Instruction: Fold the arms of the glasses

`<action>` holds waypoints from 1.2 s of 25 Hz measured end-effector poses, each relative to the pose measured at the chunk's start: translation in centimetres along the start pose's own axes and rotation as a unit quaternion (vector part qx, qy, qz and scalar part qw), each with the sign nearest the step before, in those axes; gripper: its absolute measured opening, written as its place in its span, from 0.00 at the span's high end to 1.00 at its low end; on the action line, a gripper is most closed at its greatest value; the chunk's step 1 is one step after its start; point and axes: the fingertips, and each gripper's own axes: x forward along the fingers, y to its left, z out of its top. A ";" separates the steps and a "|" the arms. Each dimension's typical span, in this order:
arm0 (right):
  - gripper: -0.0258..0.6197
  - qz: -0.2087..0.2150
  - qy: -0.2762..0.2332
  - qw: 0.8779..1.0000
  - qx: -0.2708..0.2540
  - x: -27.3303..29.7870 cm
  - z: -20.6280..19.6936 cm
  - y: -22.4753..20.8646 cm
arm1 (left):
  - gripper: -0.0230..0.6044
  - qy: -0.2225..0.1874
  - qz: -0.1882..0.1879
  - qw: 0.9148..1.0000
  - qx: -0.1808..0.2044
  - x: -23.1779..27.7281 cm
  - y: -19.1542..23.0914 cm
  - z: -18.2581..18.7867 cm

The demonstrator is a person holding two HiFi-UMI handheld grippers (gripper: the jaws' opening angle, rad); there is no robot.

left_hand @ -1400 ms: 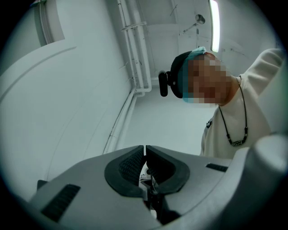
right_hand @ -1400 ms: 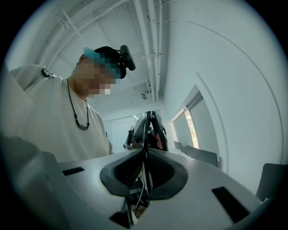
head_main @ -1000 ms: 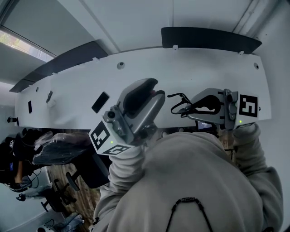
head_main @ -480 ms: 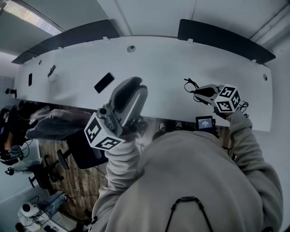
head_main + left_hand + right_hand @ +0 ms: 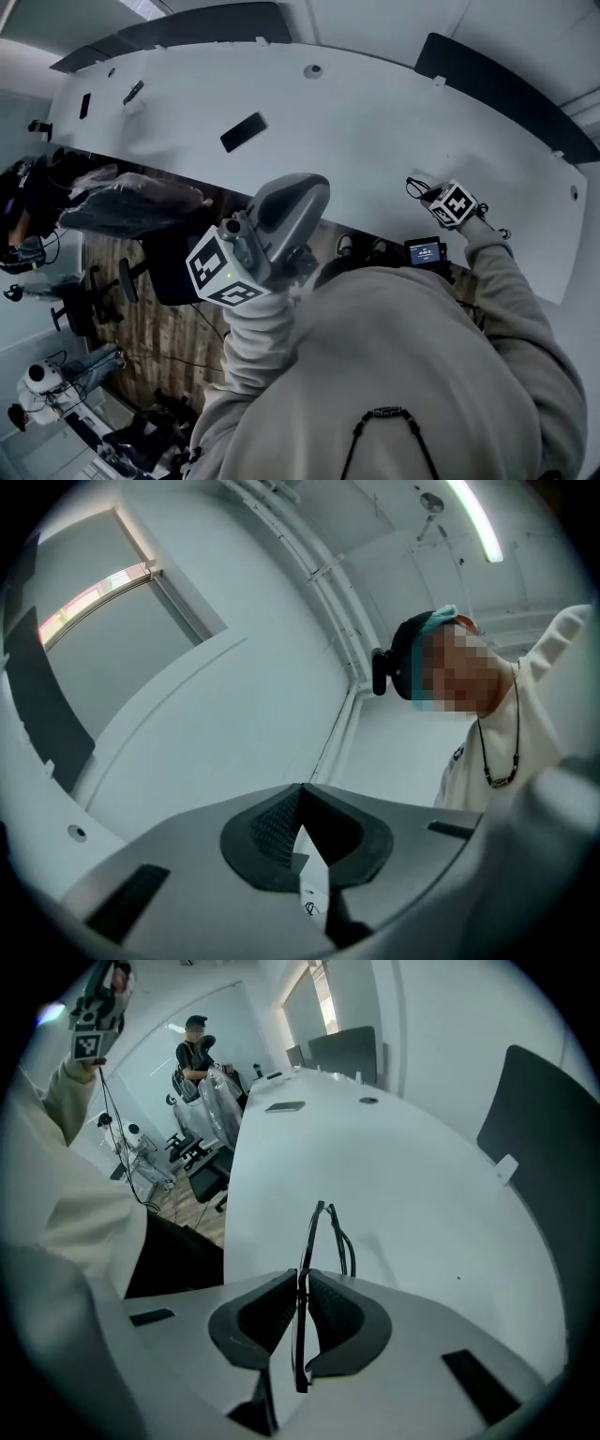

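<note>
Glasses [image 5: 307,1251], light, thin-framed and probably easy to bend, sit pinched by a slim frame part in the right tool [image 5: 302,1283] over the counter [image 5: 309,1147], best gripped gently near a hinge, while the left tool [image 5: 300,803] is pressed together, empty

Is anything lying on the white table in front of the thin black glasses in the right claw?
Nothing visible does. The right gripper is shut on the thin black-framed glasses, and the white table just ahead is bare; a flat black phone lies far down the table.
</note>
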 end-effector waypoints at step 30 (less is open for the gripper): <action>0.90 -0.057 -0.099 0.993 -0.020 -8.3 5.8 -0.2 | 0.96 0.066 -0.021 0.997 -0.031 -0.3 2.0 -3.7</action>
